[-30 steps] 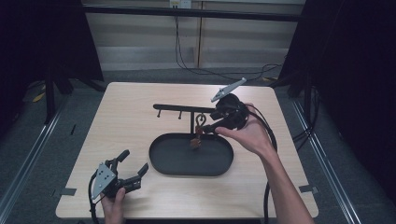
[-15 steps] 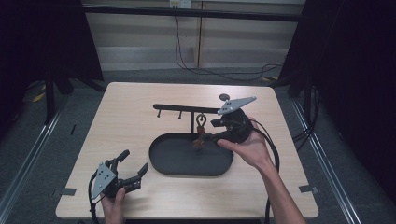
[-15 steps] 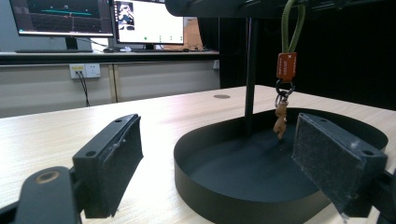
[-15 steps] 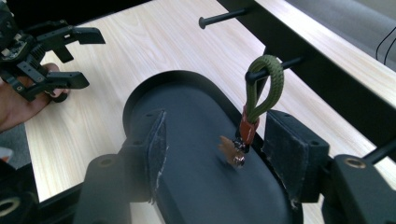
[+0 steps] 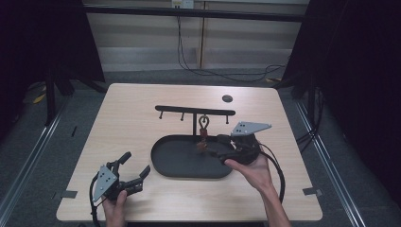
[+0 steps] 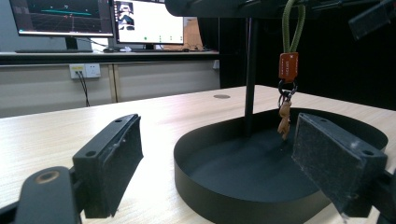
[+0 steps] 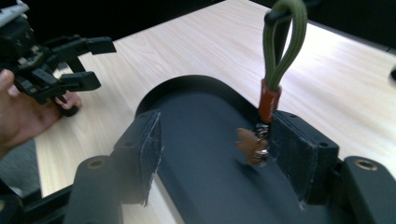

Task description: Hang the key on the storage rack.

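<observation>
Olive-green cord keychain with an orange tag and small brown charm (image 5: 203, 134) hangs from a peg of the black metal T-shaped hook rack (image 5: 195, 112), which stands in the black oval metal tray (image 5: 176, 165) on the light wood tabletop (image 5: 132, 109). So the hanging looks done: loop is over the peg, charm dangling just above the tray floor. Right gripper (image 5: 218, 147) sits low beside the charm; in the right gripper view the charm (image 7: 252, 145) is between its jaws, up against the right-hand pad, but the jaws have just been opening and are not pinching it, so released. Left gripper (image 5: 136, 172) rests near the tabletop's front-left corner, well apart from the tray, jaws spread wide, nothing in them. What's left, judging by this: back the right gripper clear without snagging the charm.
</observation>
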`<state>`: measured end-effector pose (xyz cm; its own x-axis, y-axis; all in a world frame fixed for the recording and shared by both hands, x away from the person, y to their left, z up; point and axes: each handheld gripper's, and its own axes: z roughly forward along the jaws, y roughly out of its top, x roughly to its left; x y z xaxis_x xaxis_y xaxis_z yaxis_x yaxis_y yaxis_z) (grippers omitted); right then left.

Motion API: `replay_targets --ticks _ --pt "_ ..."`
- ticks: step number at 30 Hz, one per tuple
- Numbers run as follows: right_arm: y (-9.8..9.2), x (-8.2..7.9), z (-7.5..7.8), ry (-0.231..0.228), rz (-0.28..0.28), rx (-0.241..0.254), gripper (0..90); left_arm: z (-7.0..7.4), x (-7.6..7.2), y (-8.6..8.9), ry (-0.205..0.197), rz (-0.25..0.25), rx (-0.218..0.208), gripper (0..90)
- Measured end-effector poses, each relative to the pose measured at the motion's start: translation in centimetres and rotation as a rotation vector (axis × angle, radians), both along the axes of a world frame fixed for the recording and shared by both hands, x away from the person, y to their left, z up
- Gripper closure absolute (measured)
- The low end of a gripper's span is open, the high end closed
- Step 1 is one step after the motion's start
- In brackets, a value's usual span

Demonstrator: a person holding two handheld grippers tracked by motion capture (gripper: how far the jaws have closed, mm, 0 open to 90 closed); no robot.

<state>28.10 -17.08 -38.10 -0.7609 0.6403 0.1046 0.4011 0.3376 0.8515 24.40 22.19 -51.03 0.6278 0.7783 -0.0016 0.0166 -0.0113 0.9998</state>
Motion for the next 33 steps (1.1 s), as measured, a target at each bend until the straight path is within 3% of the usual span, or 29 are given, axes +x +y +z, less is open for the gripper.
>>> replay_targets --ticks 3,6,8,14,19,20,27,33 --pt "-0.4 -0.5 -1.1 -0.01 -0.018 0.044 33.5 0.0 0.0 0.0 0.0 0.0 -0.001 15.6" --pt "-0.5 -1.0 -1.9 -0.008 -0.018 0.055 33.2 0.0 0.0 0.0 0.0 0.0 0.002 15.6" --pt "-0.9 -1.8 -3.3 -0.032 -0.046 0.086 32.8 0.0 0.0 0.0 0.0 0.0 0.0 15.6" --pt "-2.2 -2.4 -5.3 -0.029 -0.069 0.135 32.1 0.0 0.0 0.0 0.0 0.0 0.0 15.6" --pt "-3.5 -2.9 -7.1 -0.08 -0.147 0.18 32.5 0.0 0.0 0.0 0.0 0.001 -0.002 15.6" --pt "-3.8 -3.2 -8.1 -0.099 -0.176 0.214 32.8 0.0 0.0 0.0 0.0 0.001 -0.002 15.6" --pt "-3.7 -3.7 -11.2 -0.127 -0.244 0.196 31.7 0.0 0.0 0.0 0.0 0.0 0.0 15.6" --pt "-3.7 -4.1 -12.1 -0.157 -0.278 0.226 31.8 0.0 0.0 0.0 -0.001 0.0 0.002 15.6"
